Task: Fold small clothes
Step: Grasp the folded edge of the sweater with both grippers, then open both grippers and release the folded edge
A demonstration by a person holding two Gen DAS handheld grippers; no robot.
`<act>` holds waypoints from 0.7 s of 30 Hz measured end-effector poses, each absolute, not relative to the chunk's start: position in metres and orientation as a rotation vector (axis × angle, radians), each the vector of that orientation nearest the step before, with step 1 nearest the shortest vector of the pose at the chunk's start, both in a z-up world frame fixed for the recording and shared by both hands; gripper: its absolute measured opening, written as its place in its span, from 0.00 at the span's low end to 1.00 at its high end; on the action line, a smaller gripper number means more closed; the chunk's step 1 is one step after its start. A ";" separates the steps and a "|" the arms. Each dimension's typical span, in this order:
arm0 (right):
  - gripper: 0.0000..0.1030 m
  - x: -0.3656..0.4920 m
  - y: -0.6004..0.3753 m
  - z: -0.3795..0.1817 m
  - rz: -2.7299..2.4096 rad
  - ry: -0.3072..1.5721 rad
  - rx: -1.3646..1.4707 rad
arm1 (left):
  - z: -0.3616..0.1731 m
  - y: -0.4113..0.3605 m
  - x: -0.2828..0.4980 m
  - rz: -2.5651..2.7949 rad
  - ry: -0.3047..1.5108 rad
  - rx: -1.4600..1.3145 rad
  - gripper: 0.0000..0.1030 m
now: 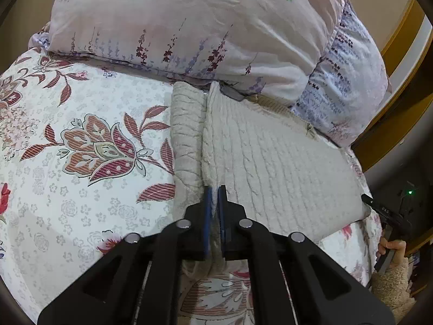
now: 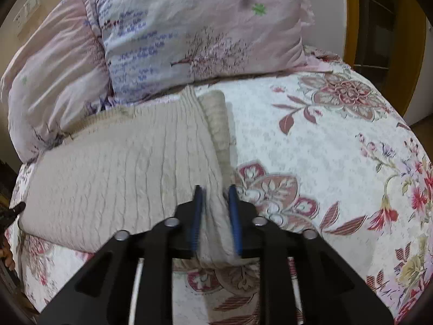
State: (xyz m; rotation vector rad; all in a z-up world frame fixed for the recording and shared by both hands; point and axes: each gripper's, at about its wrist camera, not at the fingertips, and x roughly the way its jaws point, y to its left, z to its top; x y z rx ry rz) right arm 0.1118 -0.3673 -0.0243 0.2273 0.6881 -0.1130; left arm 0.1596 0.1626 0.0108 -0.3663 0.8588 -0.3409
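Note:
A cream cable-knit sweater [image 1: 270,157] lies flat on the floral bedspread, with a folded strip of it [image 1: 186,124] along its left side. My left gripper [image 1: 214,189] is shut on the sweater's near left edge, and the cloth is pinched thin between the blue pads. In the right wrist view the same sweater [image 2: 121,178] spreads to the left, with a folded strip [image 2: 216,108] on its right. My right gripper [image 2: 215,189] stands at the near right edge with its blue pads apart and a loose bunch of the knit between them.
The sweater lies on a floral bedspread [image 1: 81,189]. Pink and lilac pillows [image 1: 189,27] are piled along the far side and overlap its far edge. A hand in a fuzzy beige sleeve [image 1: 392,246] holds black gear at the right edge. A wooden frame [image 1: 400,40] stands behind.

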 end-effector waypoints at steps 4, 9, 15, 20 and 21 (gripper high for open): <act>0.28 0.112 -0.362 -0.007 -0.105 0.632 0.204 | 0.025 0.166 0.156 -0.328 0.810 -0.369 0.06; 0.27 0.126 -0.332 0.003 0.011 0.627 0.150 | 0.049 0.143 0.151 -0.348 0.720 -0.292 0.38; 0.18 0.153 -0.283 -0.004 0.083 0.665 0.005 | 0.045 0.100 0.164 -0.383 0.766 -0.193 0.38; 0.12 0.176 -0.281 -0.014 0.070 0.721 -0.006 | 0.027 0.097 0.183 -0.331 0.844 -0.195 0.38; 0.12 0.183 -0.281 -0.020 0.049 0.749 -0.014 | 0.023 0.097 0.186 -0.319 0.864 -0.201 0.38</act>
